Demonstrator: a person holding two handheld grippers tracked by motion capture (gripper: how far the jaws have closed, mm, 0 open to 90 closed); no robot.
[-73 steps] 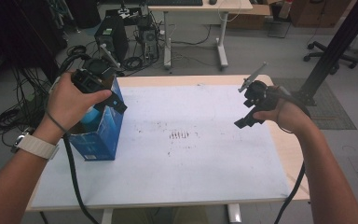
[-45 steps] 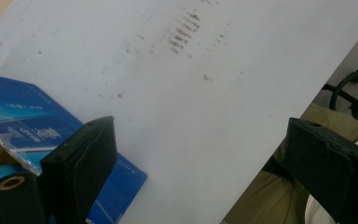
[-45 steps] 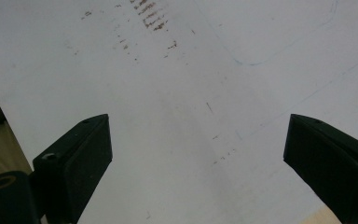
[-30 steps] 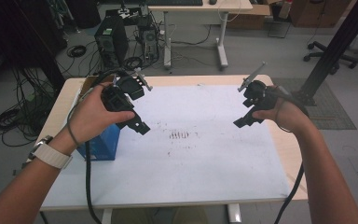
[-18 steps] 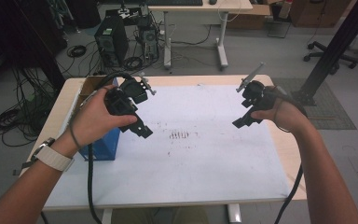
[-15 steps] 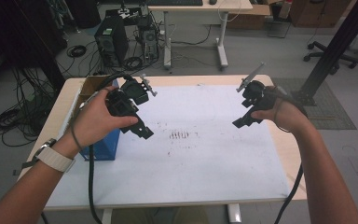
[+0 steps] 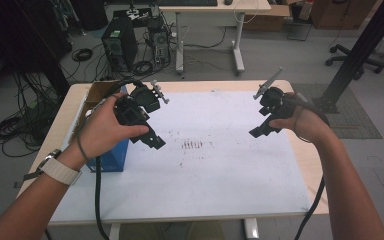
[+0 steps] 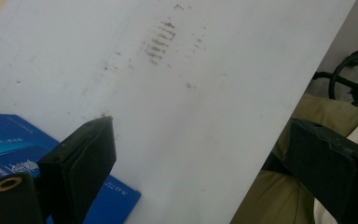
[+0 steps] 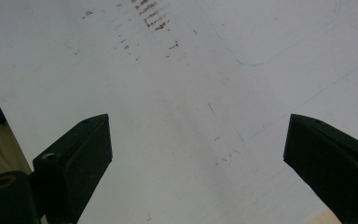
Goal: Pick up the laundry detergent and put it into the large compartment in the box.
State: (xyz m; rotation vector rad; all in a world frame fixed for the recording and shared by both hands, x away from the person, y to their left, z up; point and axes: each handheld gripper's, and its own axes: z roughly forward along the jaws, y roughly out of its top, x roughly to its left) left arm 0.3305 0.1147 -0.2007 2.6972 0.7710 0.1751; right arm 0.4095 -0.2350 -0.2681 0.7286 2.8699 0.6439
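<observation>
While both tongs gape, blue box [image 7: 111, 156] sits beside left tongs [image 7: 147, 137].

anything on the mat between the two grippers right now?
No objects: between the left gripper and right gripper the white mat holds just a patch of dark smudges, seen in the high view.

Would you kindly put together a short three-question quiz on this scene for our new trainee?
1. True or false: the left claw grips the blue box.
2. Which best describes the right claw? A) open over the white mat B) shut on a pen C) resting inside the box
3. Fill in: the blue box stands at the table's ____ edge, from the person's side.

Key: 1 false; 2 A; 3 left.
</observation>
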